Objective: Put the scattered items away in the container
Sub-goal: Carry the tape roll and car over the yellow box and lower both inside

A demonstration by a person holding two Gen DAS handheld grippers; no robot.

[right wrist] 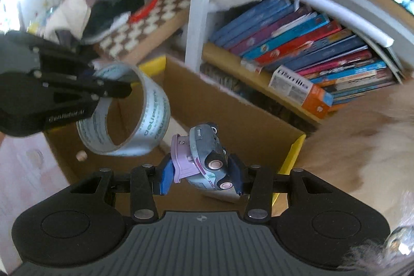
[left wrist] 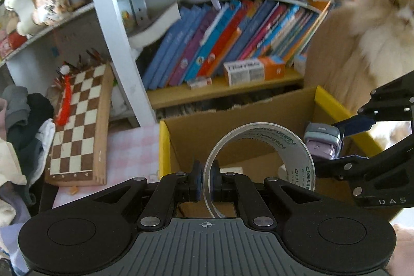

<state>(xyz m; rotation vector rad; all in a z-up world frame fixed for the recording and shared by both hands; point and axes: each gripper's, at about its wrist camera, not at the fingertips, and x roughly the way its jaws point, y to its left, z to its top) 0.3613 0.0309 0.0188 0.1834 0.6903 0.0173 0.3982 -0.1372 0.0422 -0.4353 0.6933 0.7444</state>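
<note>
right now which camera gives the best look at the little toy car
The right wrist view: the grey and lilac toy car sits centred and close, clamped between the right claw's blue pads, wheels and roof visible. The left wrist view shows only its end at the right, small and partly hidden by the claw.

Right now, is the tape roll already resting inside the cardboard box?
No. The tape roll is clamped in the left gripper, held above the open cardboard box.
</note>
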